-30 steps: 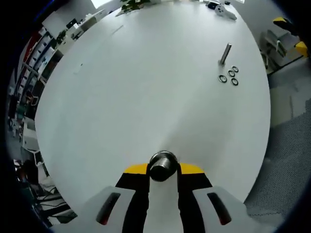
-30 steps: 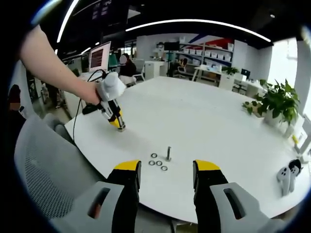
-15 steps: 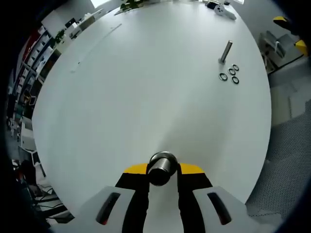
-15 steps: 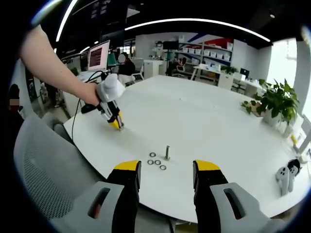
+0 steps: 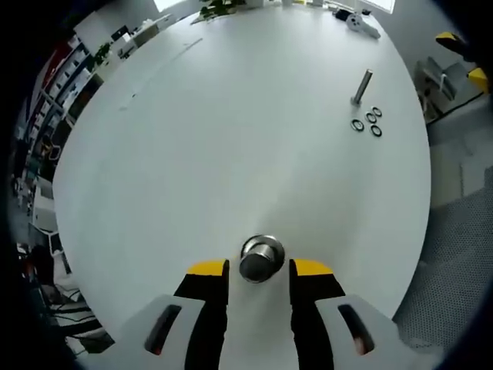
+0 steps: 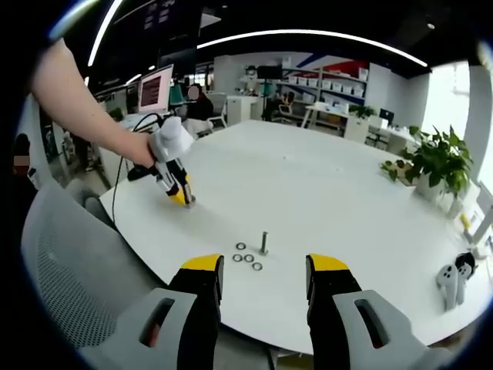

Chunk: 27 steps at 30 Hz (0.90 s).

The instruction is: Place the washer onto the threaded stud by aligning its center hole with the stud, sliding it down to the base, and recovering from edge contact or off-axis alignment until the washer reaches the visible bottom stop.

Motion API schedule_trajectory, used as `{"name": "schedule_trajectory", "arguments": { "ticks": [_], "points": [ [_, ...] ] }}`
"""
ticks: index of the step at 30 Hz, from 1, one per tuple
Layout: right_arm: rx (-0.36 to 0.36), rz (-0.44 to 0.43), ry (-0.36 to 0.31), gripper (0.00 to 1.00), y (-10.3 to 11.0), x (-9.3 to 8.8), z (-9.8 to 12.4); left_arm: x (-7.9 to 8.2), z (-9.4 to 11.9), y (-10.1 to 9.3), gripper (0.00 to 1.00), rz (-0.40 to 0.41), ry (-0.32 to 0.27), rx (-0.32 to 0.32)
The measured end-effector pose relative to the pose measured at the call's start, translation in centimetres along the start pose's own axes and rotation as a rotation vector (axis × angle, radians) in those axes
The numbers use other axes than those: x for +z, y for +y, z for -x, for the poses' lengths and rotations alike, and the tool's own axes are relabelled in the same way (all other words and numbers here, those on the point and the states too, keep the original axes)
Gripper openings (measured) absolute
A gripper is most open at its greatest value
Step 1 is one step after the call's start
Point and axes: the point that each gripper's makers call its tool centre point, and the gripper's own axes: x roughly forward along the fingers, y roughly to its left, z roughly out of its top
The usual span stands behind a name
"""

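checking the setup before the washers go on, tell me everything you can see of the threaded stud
The threaded stud is a slim grey metal rod standing upright on the white table, seemingly on a slightly wider base. Nothing sits on it. Four dark washers lie flat beside its foot, apart from it. In the left gripper view it appears far off, with no gripper touching it.

Table (image 5: 231, 139): smooth white top, matt with a soft sheen.
Threaded stud (image 5: 361, 85): grey metal, dull shine.
Washers (image 5: 367, 122): 4 dark metal rings — thin, faintly glossy.
Metal cylinder (image 5: 261, 259): polished steel, bright and reflective at its rounded top.
Left gripper (image 5: 259, 271): jaws of black and yellow plastic, matt; body of pale grey plastic.
Office chair (image 6: 73, 254): grey mesh cloth back — rough, open weave.
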Motion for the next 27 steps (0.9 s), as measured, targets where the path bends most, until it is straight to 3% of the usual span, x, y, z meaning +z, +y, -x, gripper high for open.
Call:
{"name": "schedule_trajectory", "arguments": {
  "ticks": [13,16,18,21,24,27],
  "points": [
    [0.013,0.002,-0.03,0.45,0.2,0.5,0.1,-0.2,3.6,-1.4,0.29,0.104,-0.097,0.057],
    [0.025,0.008,-0.027,0.45,0.5,0.5,0.1,-0.1,5.0,-2.0,0.28,0.173,-0.171,0.084],
    [0.034,0.01,-0.031,0.45,0.7,0.6,0.1,0.0,5.9,-2.1,0.25,0.177,-0.211,0.114],
    [0.039,0.003,-0.034,0.45,0.8,0.6,0.1,-0.4,6.9,-3.4,0.27,0.273,-0.255,0.091],
    [0.045,-0.004,-0.037,0.45,0.8,0.6,0.1,-0.9,7.8,-3.6,0.28,0.261,-0.267,0.12],
    [0.049,-0.004,-0.038,0.45,0.9,0.7,0.1,-0.3,9.3,-3.6,0.3,0.322,-0.34,0.133]
  ]
}}
